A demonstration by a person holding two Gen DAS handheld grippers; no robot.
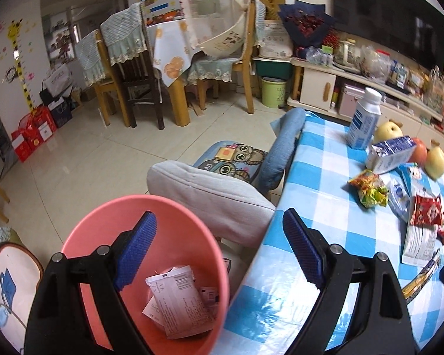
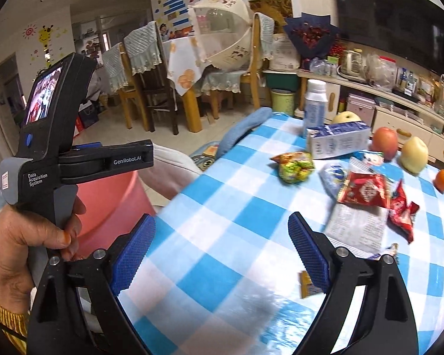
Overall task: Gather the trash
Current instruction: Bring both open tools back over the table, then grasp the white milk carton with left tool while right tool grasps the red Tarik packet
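Note:
A pink bin point(image 1: 83, 236) stands on the floor beside the table and holds several crumpled white wrappers point(image 1: 180, 298). My left gripper point(image 1: 219, 222) is open and empty, one finger over the bin and the other over the table's edge. The right gripper point(image 2: 220, 224) is open and empty above the blue-checked tablecloth point(image 2: 222, 207). Ahead of it lie a yellow-green snack wrapper point(image 2: 294, 164), a red wrapper point(image 2: 364, 190), a second red wrapper point(image 2: 402, 210), a white packet point(image 2: 355, 227) and a small yellow wrapper point(image 2: 306, 287). The pink bin point(image 2: 109, 204) shows behind the hand-held left gripper's body point(image 2: 74, 153).
A milk carton point(image 2: 337, 139), a white bottle point(image 2: 315, 103), an apple point(image 2: 384, 140), a pear point(image 2: 414, 153) and an orange point(image 2: 442, 179) stand at the table's far side. A grey cushion point(image 1: 207, 195) and a stool point(image 1: 233, 156) sit beside the bin. Dining chairs stand farther back.

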